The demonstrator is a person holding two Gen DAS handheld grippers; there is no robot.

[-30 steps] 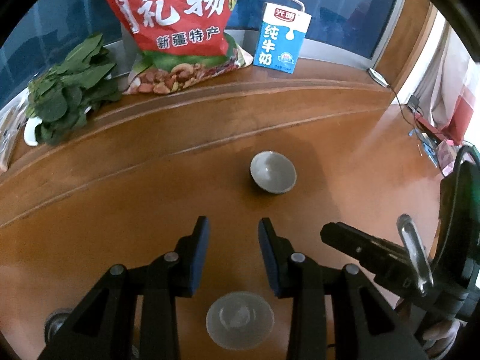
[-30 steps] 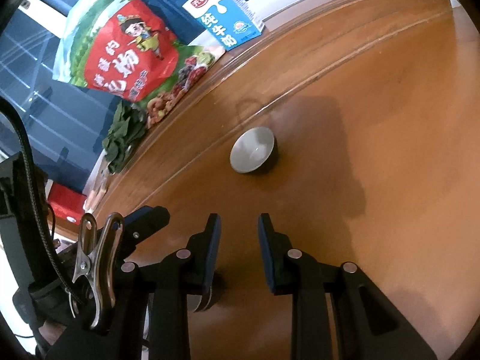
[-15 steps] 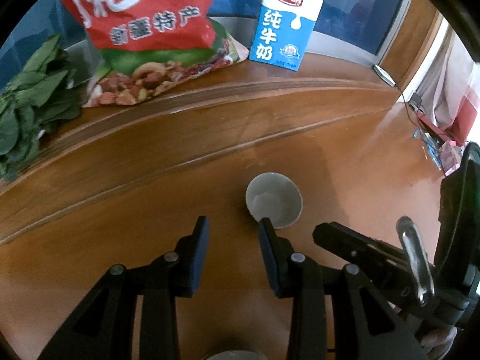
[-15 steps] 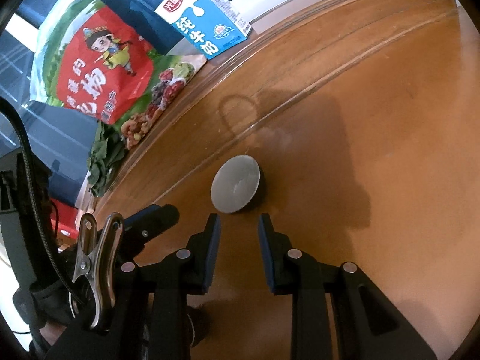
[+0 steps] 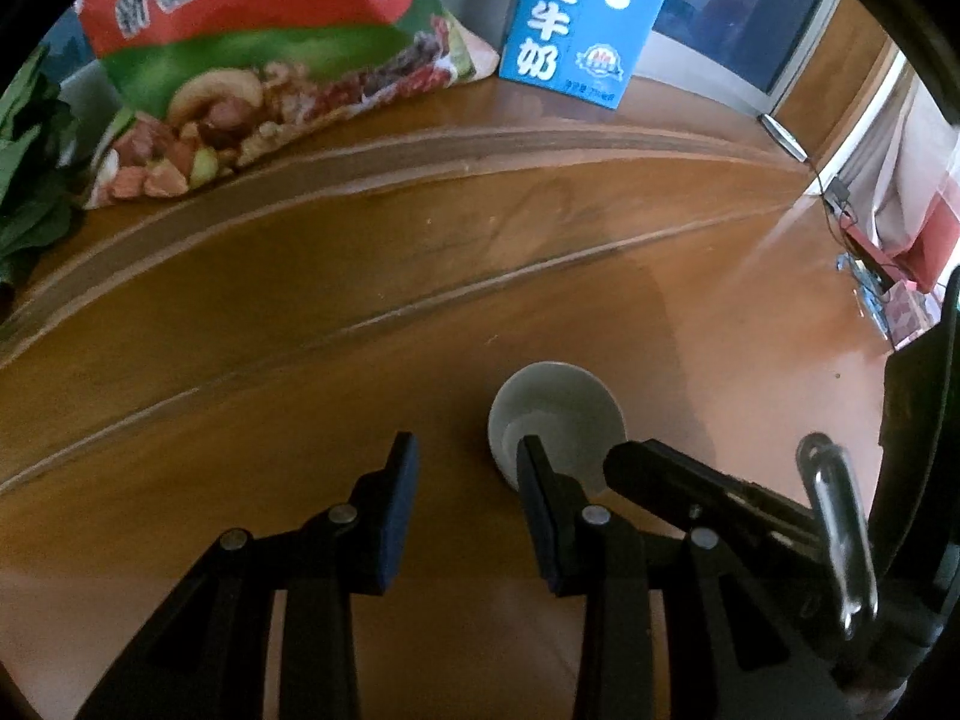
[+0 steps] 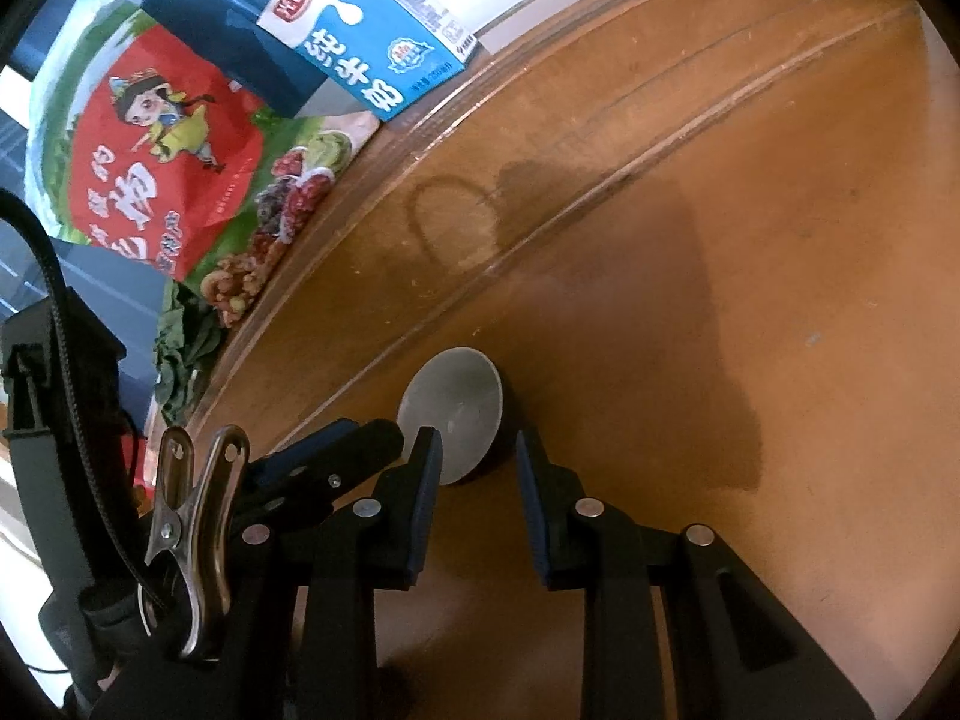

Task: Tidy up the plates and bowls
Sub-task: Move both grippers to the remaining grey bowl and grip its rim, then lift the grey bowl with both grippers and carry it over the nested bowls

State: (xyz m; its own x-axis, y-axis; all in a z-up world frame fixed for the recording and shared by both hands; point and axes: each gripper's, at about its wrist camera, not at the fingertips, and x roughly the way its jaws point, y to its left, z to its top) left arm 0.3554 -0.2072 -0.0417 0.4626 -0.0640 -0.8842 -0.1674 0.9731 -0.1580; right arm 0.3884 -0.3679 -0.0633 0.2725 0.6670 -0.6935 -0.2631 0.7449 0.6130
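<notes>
Two gripper views are covered, left wrist first. The left gripper is seen with its jaws parted and nothing between them. A small grey bowl stands upright on the brown wooden table, just ahead of the gripper; its near rim is partly covered by the right-hand finger. The tip of the right gripper reaches in beside the bowl. A red snack bag, a blue milk carton and leafy greens are ranged along the far edge.

From the right wrist, the right gripper is likewise shown parted and empty. The bowl lies just ahead, partly overlapped by the left-hand finger. The left gripper's tip and a metal clip crowd the lower left. The carton, bag and greens are seen beyond.
</notes>
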